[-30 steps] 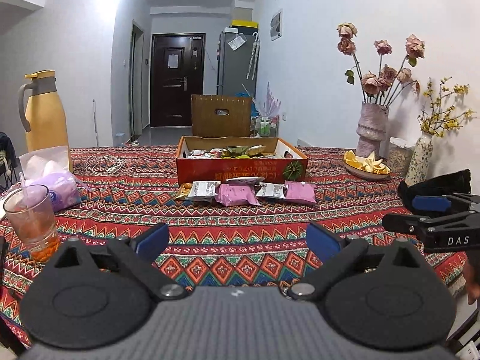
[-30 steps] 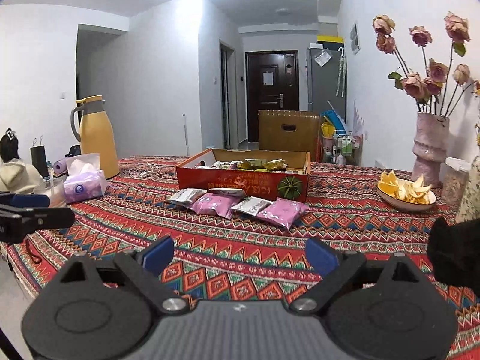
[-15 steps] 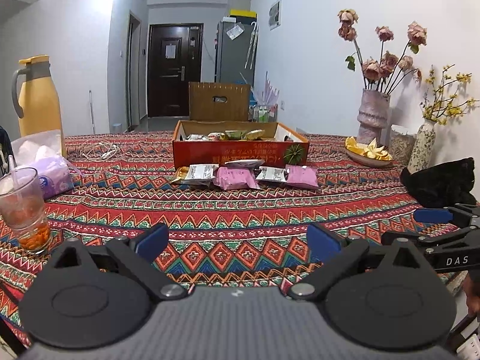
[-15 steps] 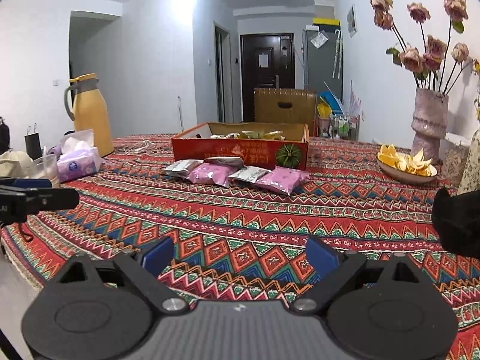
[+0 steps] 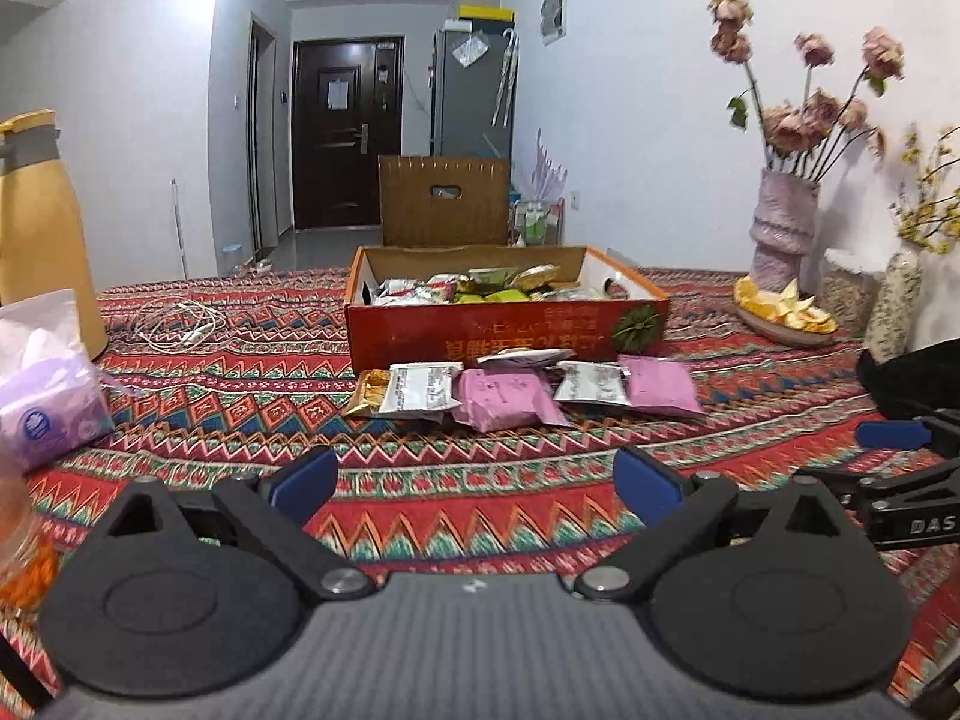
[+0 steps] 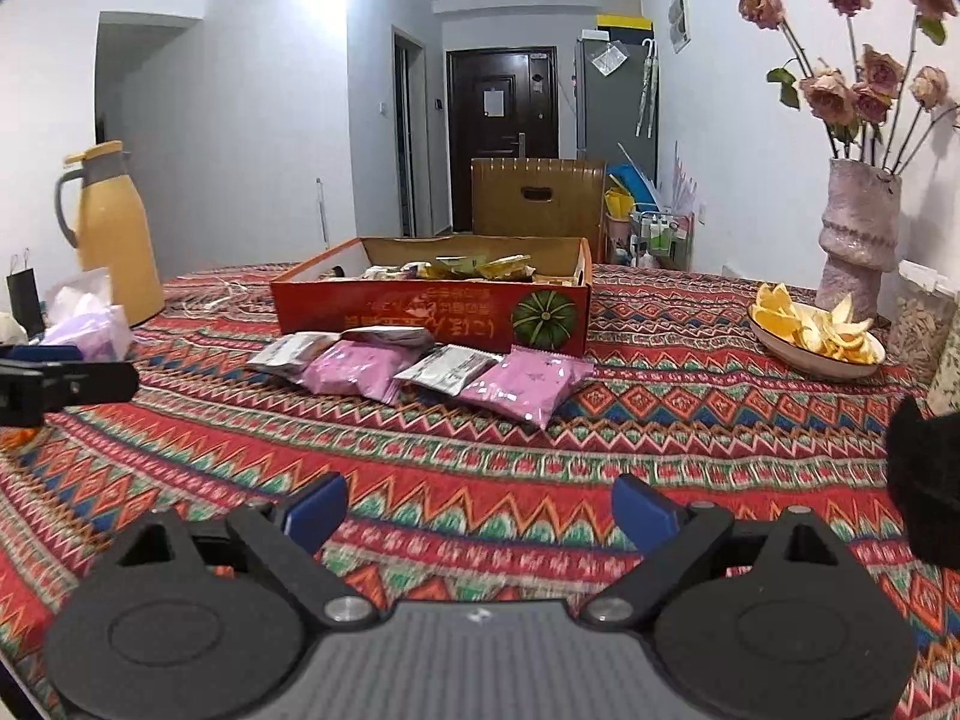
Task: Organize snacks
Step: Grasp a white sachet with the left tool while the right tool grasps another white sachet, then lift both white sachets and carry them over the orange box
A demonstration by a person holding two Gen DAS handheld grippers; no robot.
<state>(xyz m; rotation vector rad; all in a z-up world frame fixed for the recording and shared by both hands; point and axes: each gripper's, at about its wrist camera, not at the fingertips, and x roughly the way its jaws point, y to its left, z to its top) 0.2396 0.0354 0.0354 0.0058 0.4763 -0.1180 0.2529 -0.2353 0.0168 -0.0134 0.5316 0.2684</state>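
A: What lies ahead of the tongs?

B: A patterned tablecloth (image 5: 240,384) under everything. Straight ahead of both stands the orange cardboard box (image 5: 504,330), open-topped, wrappers inside, upside-down print on its near wall that I cannot read, and a green pumpkin picture (image 6: 543,313).

A: And the snacks?

B: A row of snack packets (image 5: 522,390), pink and silver, touching the box's near wall, well ahead of the tips.

A: The tongs themselves?

B: The left gripper (image 5: 474,483) stands apart, nothing between its blue pads. The right gripper (image 6: 480,507) likewise, wide and empty; from the left view its side reads "DAS".

A: Around them?

B: A yellow thermos (image 6: 114,234) and tissue pack (image 5: 45,402) to the left; a vase of dried roses (image 6: 858,228) and bowl of orange peel (image 6: 816,330) to the right. Nothing blocks the packets.
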